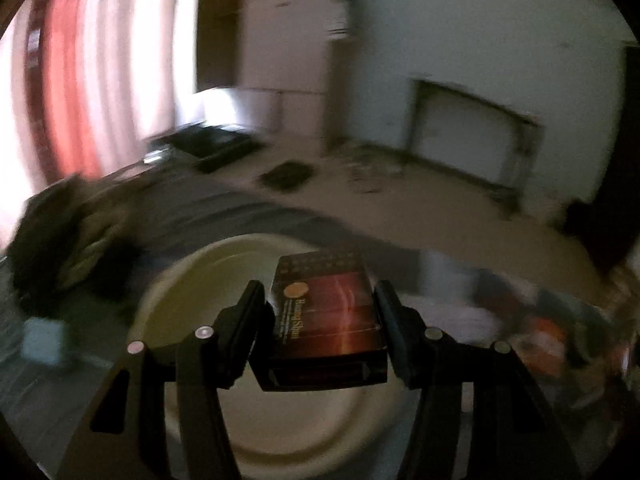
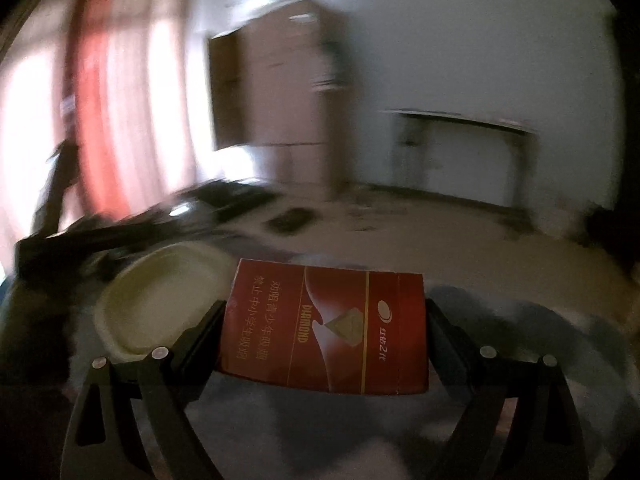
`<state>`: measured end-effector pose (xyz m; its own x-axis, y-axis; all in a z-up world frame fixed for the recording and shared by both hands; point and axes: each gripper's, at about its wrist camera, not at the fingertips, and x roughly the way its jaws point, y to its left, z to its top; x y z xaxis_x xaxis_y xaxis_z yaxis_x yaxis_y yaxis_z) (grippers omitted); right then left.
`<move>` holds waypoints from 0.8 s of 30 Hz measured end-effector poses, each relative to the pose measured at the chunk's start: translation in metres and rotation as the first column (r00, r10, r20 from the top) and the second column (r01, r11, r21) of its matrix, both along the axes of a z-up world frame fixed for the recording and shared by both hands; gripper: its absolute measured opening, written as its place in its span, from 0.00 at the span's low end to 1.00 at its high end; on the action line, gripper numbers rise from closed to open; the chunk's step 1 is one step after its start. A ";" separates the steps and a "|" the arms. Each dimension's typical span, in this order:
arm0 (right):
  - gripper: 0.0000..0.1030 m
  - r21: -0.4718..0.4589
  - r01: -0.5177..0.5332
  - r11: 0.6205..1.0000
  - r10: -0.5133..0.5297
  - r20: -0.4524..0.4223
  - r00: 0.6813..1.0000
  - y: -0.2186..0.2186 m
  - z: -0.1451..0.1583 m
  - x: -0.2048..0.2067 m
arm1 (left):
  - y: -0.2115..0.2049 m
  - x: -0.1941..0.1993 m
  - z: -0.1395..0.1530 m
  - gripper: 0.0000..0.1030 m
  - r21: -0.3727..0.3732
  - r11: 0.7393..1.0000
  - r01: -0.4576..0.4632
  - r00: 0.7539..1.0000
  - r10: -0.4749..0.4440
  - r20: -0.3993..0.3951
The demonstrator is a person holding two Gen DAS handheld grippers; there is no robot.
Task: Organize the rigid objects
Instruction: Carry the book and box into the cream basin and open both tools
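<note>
My left gripper (image 1: 320, 292) is shut on a dark red cigarette box (image 1: 328, 312), its pads pressing the box's two sides. The box hangs above a round cream basin (image 1: 188, 276) that fills the lower middle of the left wrist view. My right gripper (image 2: 326, 308) is shut on a brighter red cigarette pack (image 2: 324, 328) with gold lettering, held flat across its width. In the right wrist view the cream basin (image 2: 120, 284) lies to the left of that pack, apart from it. Both views are blurred by motion.
A dark heap of cloth (image 1: 72, 236) lies left of the basin, and blurred colourful clutter (image 1: 540, 328) lies to its right. Farther off stand a tall cupboard (image 1: 288, 40), red curtains (image 1: 76, 80), a low white table (image 1: 472, 136) and dark flat items (image 1: 286, 174) on the floor.
</note>
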<state>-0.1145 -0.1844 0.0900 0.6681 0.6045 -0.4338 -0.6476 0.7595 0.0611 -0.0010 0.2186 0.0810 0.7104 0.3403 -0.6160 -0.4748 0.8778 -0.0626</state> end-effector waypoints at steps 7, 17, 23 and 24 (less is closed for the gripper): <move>0.89 -0.211 -0.388 0.897 0.396 -0.006 0.918 0.160 -0.032 -0.014 | 0.062 0.001 -0.061 0.56 -0.073 0.990 -0.124 0.978 0.110 -0.176; 0.88 -0.408 -0.511 0.757 0.519 -0.100 0.849 0.255 -0.081 0.014 | 0.087 0.003 -0.099 0.57 -0.136 0.971 -0.196 0.954 0.156 -0.257; 0.88 -0.439 -0.540 0.718 0.529 -0.160 0.833 0.297 -0.094 0.028 | 0.088 0.008 -0.104 0.56 -0.147 0.971 -0.188 0.952 0.144 -0.269; 0.88 -0.447 -0.541 0.712 0.532 -0.160 0.832 0.303 -0.096 0.028 | 0.087 0.008 -0.104 0.56 -0.147 0.970 -0.193 0.951 0.148 -0.273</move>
<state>-0.0869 0.1186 -0.0059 0.2817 0.5869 -0.7591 -0.9574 0.2246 -0.1817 0.0066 0.3059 -0.0229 0.4599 0.3168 -0.8295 -0.6358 0.7696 -0.0586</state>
